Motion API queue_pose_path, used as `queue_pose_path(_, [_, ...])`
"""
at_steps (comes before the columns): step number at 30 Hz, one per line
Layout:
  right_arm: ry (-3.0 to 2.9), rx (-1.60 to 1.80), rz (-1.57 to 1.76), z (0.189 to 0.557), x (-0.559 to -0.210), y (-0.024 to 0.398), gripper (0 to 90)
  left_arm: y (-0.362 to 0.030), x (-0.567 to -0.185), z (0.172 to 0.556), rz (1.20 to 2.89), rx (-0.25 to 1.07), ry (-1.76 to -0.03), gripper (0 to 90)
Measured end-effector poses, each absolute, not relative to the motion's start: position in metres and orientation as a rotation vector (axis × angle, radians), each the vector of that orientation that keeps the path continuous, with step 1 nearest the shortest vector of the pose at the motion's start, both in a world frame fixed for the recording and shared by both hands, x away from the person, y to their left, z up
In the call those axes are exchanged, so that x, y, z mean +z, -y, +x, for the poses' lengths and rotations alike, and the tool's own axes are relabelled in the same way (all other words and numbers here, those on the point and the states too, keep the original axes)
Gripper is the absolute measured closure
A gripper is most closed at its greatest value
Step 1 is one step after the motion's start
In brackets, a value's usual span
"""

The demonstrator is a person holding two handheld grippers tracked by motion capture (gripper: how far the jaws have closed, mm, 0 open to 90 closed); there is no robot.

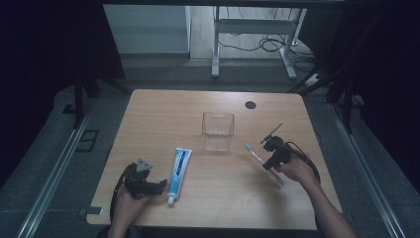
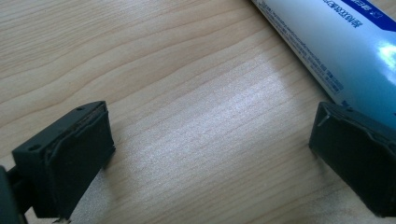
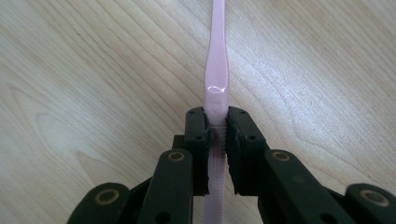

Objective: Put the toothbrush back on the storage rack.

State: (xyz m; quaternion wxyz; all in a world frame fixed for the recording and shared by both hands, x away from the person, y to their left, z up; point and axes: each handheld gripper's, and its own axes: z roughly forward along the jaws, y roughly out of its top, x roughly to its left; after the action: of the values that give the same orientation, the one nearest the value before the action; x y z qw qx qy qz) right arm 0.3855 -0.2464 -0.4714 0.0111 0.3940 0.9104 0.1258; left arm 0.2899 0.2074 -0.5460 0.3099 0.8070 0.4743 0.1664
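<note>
A pink toothbrush (image 1: pixel 256 156) is clamped by its handle in my right gripper (image 1: pixel 271 162), which is shut on it at the right of the wooden table (image 1: pixel 163 111). In the right gripper view the toothbrush (image 3: pixel 215 70) runs straight up from between the pads of that gripper (image 3: pixel 217 135), over bare wood. A blue and white toothpaste tube (image 1: pixel 179 170) lies flat at front centre, cap toward the near edge. Just left of it my left gripper (image 1: pixel 159 185) rests open. In the left gripper view this gripper (image 2: pixel 210 135) has nothing between its jaws, and the tube (image 2: pixel 336 42) lies beside the right jaw.
A clear square plastic cup (image 1: pixel 218 130) stands upright in the middle of the table, left of and beyond the toothbrush head. A small black round spot (image 1: pixel 250 105) sits near the far edge. Dark floor and metal rails surround the table.
</note>
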Motion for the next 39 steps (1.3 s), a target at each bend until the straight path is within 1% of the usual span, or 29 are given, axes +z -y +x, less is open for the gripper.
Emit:
queue_pose_path(21, [-2.753, 0.709, 1.186, 0.372, -0.44, 0.249, 78.7, -0.207, -0.546, 0.29, 2.132, 0.439, -1.252, 0.0])
queue_pose_path(29, [-2.703, 0.841, 1.133, 0.37, -0.42, 0.241, 78.7, -0.208, -0.546, 0.29, 2.136, 0.441, -1.248, 0.0])
queue_pose_path(39, [-2.644, 0.943, 1.114, 0.375, -0.407, 0.228, 78.7, -0.208, -0.546, 0.29, 2.138, 0.443, -1.244, 0.0])
